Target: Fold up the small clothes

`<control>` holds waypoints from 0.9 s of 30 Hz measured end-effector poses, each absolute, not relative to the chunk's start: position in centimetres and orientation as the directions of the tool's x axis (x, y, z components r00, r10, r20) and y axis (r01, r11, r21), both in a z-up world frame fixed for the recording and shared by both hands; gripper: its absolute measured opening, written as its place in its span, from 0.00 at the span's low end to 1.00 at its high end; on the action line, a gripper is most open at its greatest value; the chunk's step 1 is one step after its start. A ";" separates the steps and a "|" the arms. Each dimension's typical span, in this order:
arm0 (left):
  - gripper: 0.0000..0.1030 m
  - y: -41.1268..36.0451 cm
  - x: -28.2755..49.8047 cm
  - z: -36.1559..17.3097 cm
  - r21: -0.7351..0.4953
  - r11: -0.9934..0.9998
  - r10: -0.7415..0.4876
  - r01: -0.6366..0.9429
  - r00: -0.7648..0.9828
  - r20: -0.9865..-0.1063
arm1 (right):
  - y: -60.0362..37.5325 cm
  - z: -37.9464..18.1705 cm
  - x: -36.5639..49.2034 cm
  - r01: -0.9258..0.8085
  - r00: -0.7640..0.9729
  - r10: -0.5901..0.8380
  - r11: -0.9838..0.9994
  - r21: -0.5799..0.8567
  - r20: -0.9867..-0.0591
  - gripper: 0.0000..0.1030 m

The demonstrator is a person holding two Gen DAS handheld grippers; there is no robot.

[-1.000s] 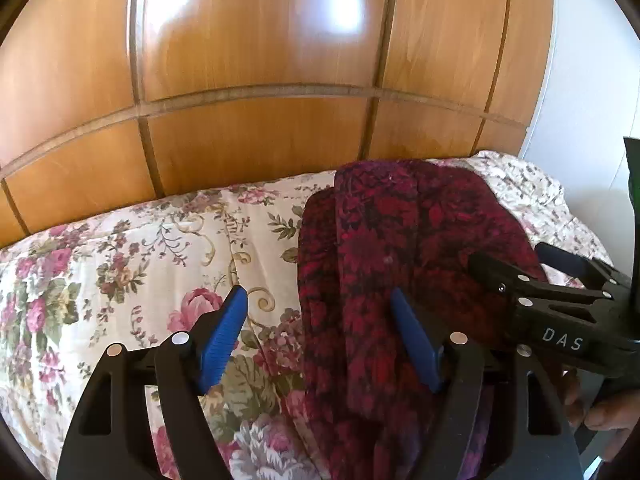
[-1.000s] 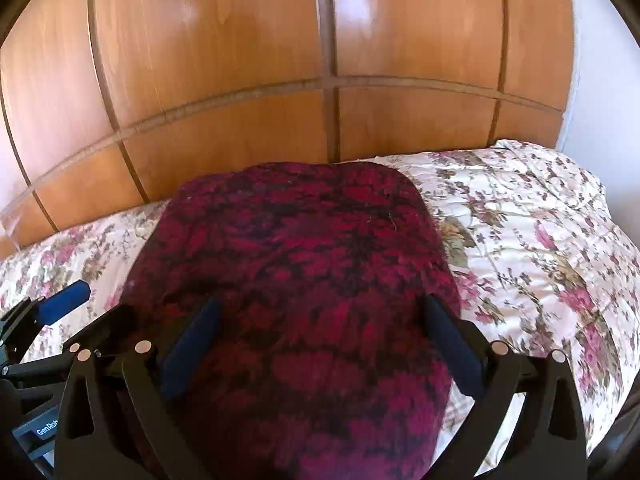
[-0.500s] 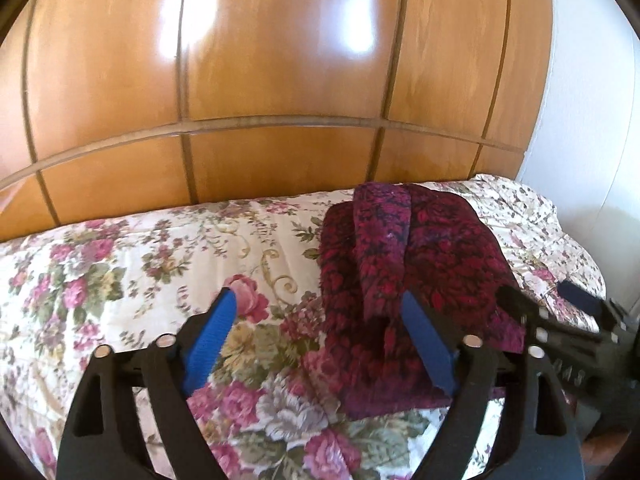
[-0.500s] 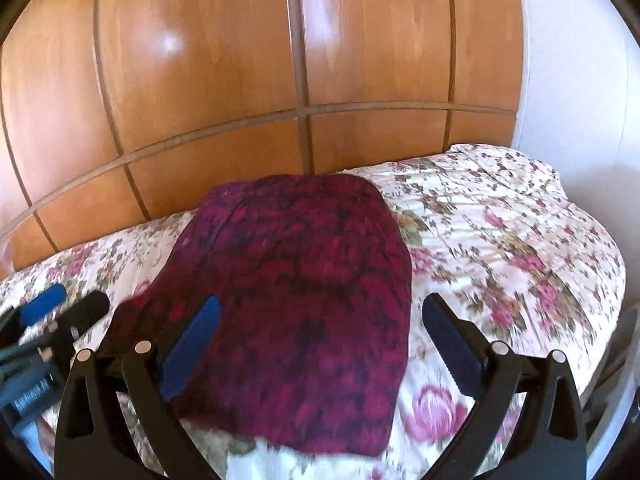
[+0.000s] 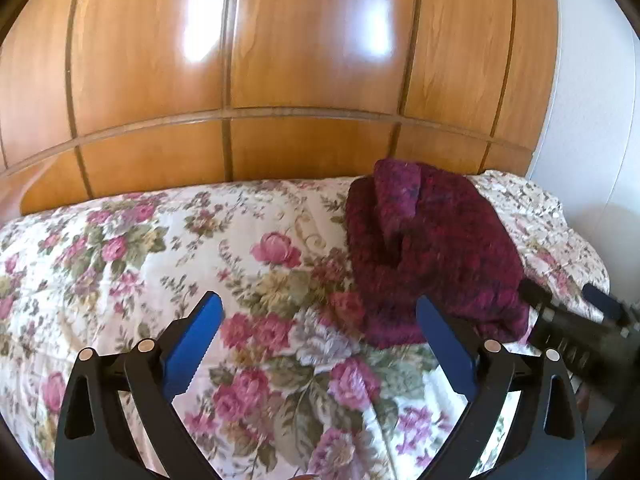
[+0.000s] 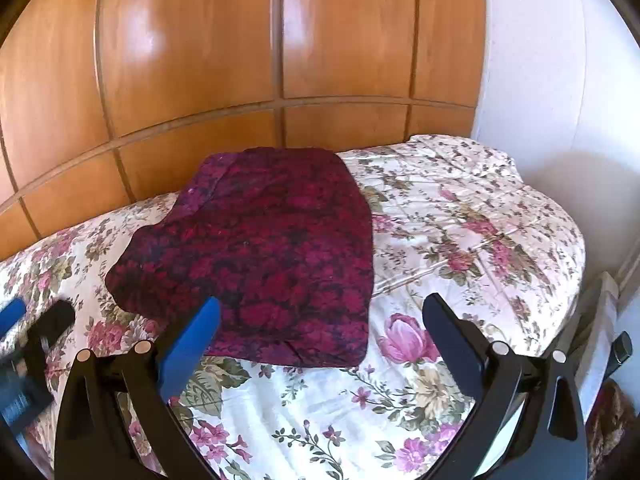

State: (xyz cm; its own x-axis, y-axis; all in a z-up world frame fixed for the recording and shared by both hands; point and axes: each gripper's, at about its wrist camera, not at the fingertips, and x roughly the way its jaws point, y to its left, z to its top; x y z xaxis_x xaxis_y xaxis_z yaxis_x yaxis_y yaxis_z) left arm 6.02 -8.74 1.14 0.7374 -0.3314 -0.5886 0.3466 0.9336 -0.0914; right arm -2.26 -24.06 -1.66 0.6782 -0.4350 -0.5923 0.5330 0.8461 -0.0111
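Observation:
A dark red patterned garment point(image 6: 272, 248) lies folded flat on the floral bedspread point(image 6: 460, 216), near the wooden headboard; it also shows in the left wrist view point(image 5: 432, 248), at the right. My left gripper point(image 5: 320, 338) is open and empty, above the bedspread, to the left of and nearer than the garment. My right gripper point(image 6: 320, 334) is open and empty, above the garment's near edge. The right gripper also shows in the left wrist view point(image 5: 576, 316), at the far right. The left gripper also shows in the right wrist view point(image 6: 28, 320), at the far left.
A glossy wooden headboard point(image 5: 280, 80) rises behind the bed. A white wall point(image 6: 540, 60) stands to the right. The bed's right edge point(image 6: 576, 264) drops off beside it. The floral bedspread point(image 5: 120, 260) stretches left of the garment.
Both grippers have pulled back and up from the garment, which now lies farther off on the bed. Both stayed open.

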 end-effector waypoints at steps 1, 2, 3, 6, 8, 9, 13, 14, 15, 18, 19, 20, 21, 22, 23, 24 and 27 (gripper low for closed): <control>0.96 -8.6 5.8 0.9 -0.090 0.936 -0.324 0.339 0.737 -0.594 | -23.9 -1.6 -2.4 0.538 0.677 -0.441 0.843 -0.012 -0.589 0.98; 0.96 -8.4 5.6 0.7 -0.093 0.939 -0.319 0.332 0.734 -0.599 | -23.7 -1.6 -2.5 0.541 0.678 -0.444 0.841 -0.012 -0.586 0.98; 0.96 -8.2 5.5 0.5 -0.098 0.939 -0.319 0.328 0.732 -0.602 | -23.6 -1.6 -2.6 0.542 0.679 -0.445 0.840 -0.011 -0.584 0.98; 0.96 -8.0 5.2 0.3 -0.092 0.943 -0.306 0.319 0.728 -0.614 | -22.8 -1.8 -2.6 0.526 0.687 -0.434 0.850 -0.013 -0.583 0.98; 0.96 -8.1 5.0 0.5 -0.070 0.945 -0.294 0.319 0.738 -0.608 | -22.4 -1.9 -2.5 0.517 0.688 -0.432 0.856 -0.023 -0.583 0.98; 0.96 -8.1 5.0 0.6 -0.065 0.945 -0.292 0.320 0.739 -0.607 | -22.2 -2.0 -2.5 0.513 0.690 -0.429 0.858 -0.024 -0.583 0.98; 0.96 -8.1 4.9 0.9 -0.064 0.944 -0.295 0.322 0.744 -0.600 | -22.3 -2.3 -2.4 0.521 0.687 -0.428 0.853 -0.012 -0.587 0.98; 0.96 -8.1 5.0 0.9 -0.066 0.943 -0.297 0.325 0.742 -0.601 | -22.4 -2.5 -2.3 0.524 0.685 -0.428 0.852 -0.009 -0.590 0.98; 0.96 -8.2 5.0 0.9 -0.064 0.943 -0.297 0.325 0.742 -0.601 | -22.5 -2.6 -2.2 0.525 0.683 -0.426 0.851 -0.007 -0.594 0.98; 0.96 -8.3 5.1 0.9 -0.060 0.944 -0.294 0.325 0.745 -0.599 | -22.6 -2.7 -2.2 0.527 0.682 -0.424 0.850 0.000 -0.596 0.98; 0.96 -8.4 5.2 0.8 -0.059 0.944 -0.294 0.325 0.743 -0.601 | -22.6 -2.8 -2.2 0.529 0.684 -0.424 0.849 0.003 -0.594 0.98; 0.96 -8.5 5.2 0.8 -0.060 0.944 -0.294 0.325 0.743 -0.601 | -22.7 -2.7 -2.2 0.530 0.685 -0.425 0.848 0.004 -0.591 0.98; 0.96 -8.5 5.2 0.8 -0.059 0.944 -0.294 0.325 0.744 -0.600 | -22.7 -2.7 -2.2 0.531 0.686 -0.426 0.847 0.005 -0.590 0.98; 0.96 -8.6 5.2 0.8 -0.057 0.944 -0.292 0.325 0.743 -0.602 | -22.7 -2.8 -2.3 0.531 0.686 -0.426 0.848 0.005 -0.590 0.98; 0.96 -8.6 5.2 0.8 -0.057 0.945 -0.291 0.323 0.744 -0.602 | -22.7 -2.8 -2.3 0.530 0.686 -0.424 0.848 0.006 -0.591 0.98; 0.96 -8.6 5.2 0.8 -0.053 0.946 -0.285 0.318 0.747 -0.601 | -22.7 -2.8 -2.3 0.530 0.686 -0.423 0.848 0.008 -0.592 0.98; 0.96 -8.6 5.3 0.8 -0.056 0.948 -0.282 0.313 0.745 -0.604 | -22.8 -2.9 -2.3 0.529 0.686 -0.422 0.848 0.009 -0.593 0.98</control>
